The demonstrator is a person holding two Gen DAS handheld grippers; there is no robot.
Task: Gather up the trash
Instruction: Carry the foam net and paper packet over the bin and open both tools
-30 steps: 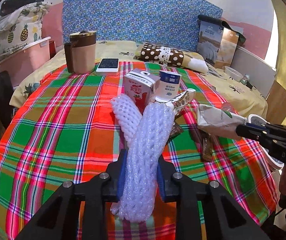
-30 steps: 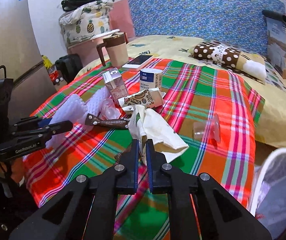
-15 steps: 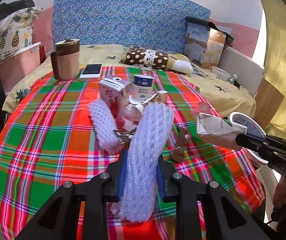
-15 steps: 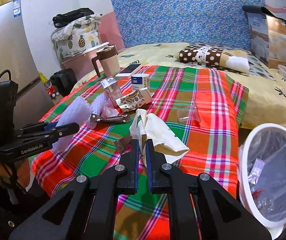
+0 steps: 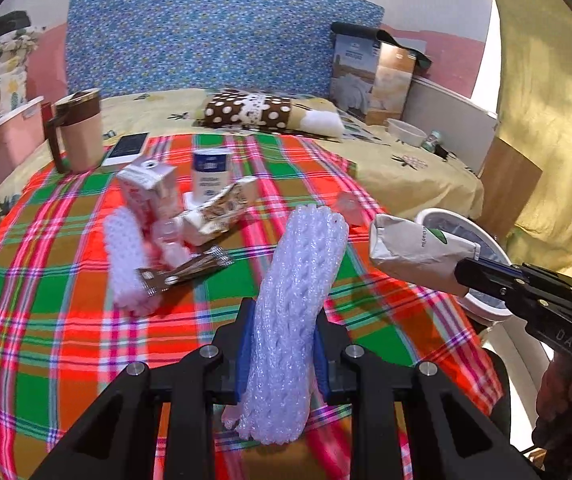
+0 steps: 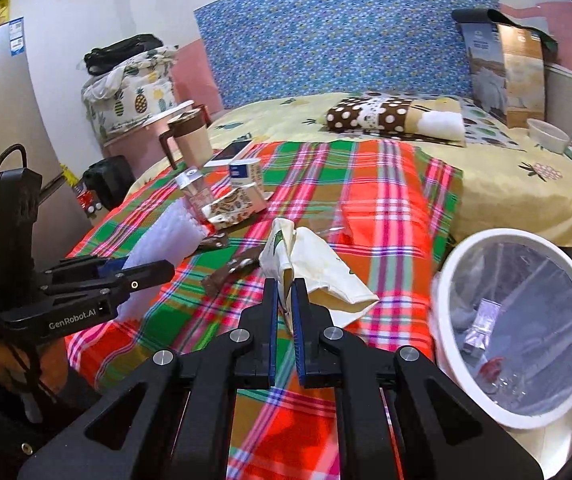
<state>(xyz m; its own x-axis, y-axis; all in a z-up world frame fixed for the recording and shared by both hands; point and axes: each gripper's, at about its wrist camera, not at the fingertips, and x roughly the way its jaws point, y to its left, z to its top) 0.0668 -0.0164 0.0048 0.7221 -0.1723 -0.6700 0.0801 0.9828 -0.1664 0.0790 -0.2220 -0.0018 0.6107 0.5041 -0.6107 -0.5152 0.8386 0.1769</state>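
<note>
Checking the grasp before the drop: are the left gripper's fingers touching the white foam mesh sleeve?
Touching. The left wrist view shows both blue-padded fingers of the left gripper pressed against the sides of the white foam mesh sleeve, no gap.

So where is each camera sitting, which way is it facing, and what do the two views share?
Left wrist: on the left tool, looking along it over the plaid cloth toward the headboard; it grips a foam net, with the right tool alongside.
Right wrist: on the right tool, facing likewise, gripping a paper bag; the left tool shows.
Shared: cartons, mug, white bin.
</note>
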